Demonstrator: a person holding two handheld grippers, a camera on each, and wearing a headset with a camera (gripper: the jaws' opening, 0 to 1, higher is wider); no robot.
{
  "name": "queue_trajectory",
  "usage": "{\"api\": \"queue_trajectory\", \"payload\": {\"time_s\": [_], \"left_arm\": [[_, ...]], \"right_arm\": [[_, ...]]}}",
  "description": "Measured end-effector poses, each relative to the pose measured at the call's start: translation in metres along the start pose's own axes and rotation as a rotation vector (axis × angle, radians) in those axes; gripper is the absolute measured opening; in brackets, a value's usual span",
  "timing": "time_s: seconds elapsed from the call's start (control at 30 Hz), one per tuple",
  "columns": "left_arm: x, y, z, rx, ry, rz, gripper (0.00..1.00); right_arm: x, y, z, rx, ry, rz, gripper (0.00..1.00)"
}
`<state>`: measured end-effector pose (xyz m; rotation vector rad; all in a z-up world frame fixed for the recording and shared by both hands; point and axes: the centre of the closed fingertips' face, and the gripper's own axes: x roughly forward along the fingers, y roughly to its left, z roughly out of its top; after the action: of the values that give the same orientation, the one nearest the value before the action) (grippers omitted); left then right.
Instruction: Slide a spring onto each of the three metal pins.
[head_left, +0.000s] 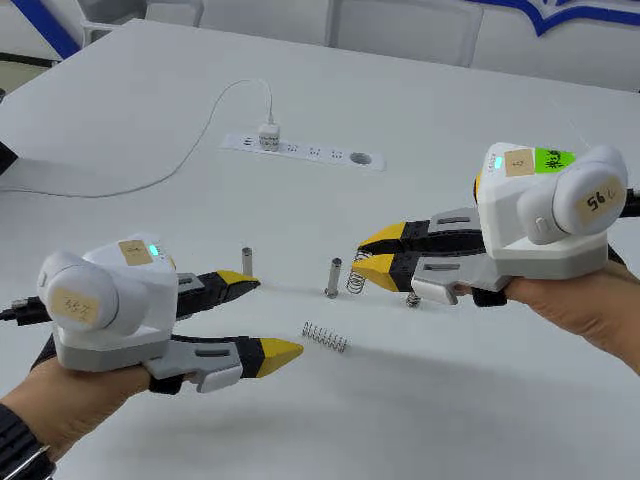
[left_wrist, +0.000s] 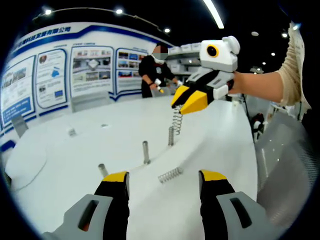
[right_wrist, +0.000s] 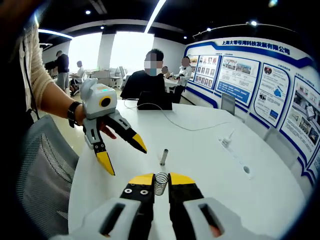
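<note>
My right gripper (head_left: 362, 256) is shut on the top of a spring (head_left: 355, 281) that hangs down toward the table, just right of the middle pin (head_left: 333, 278). In the right gripper view the spring (right_wrist: 160, 183) sits between the yellow tips, with that pin (right_wrist: 163, 156) just beyond. Another pin (head_left: 247, 261) stands to the left, and the base of a third (head_left: 413, 299) shows under the right gripper. A loose spring (head_left: 325, 337) lies flat in front of my left gripper (head_left: 264, 317), which is open and holds nothing. The left gripper view shows this spring (left_wrist: 170, 174) between its tips.
A white power strip (head_left: 300, 150) with a plugged charger and cable lies further back on the white table (head_left: 450, 400). People sit at the table's far side (right_wrist: 150, 80) in the right gripper view.
</note>
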<state>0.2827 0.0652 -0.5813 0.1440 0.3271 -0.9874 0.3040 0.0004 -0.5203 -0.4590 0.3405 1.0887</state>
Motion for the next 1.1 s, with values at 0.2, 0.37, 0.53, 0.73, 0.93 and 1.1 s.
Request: {"api": "queue_trajectory", "payload": {"time_s": [0.2,0.37,0.53,0.73,0.93,1.1], "left_arm": [[-0.008,0.011,-0.002,-0.015,-0.004,0.038,0.6],[-0.012,0.014,-0.007,-0.028,0.007,0.056,0.63],[-0.014,0.016,-0.009,-0.034,0.01,0.065,0.63],[-0.015,0.018,-0.009,-0.04,0.005,0.073,0.64],[-0.015,0.02,-0.01,-0.043,0.009,0.079,0.64],[-0.016,0.021,-0.011,-0.051,0.006,0.08,0.65]], "right_arm": [[0.005,-0.014,0.002,0.008,-0.009,-0.035,0.11],[0.011,-0.025,0.004,0.006,-0.014,-0.058,0.11],[0.021,-0.031,0.003,0.006,-0.009,-0.065,0.11],[0.029,-0.042,-0.002,0.022,-0.002,-0.083,0.11],[0.038,-0.046,-0.013,0.039,0.024,-0.091,0.11],[0.042,-0.046,-0.015,0.042,0.028,-0.094,0.11]]}}
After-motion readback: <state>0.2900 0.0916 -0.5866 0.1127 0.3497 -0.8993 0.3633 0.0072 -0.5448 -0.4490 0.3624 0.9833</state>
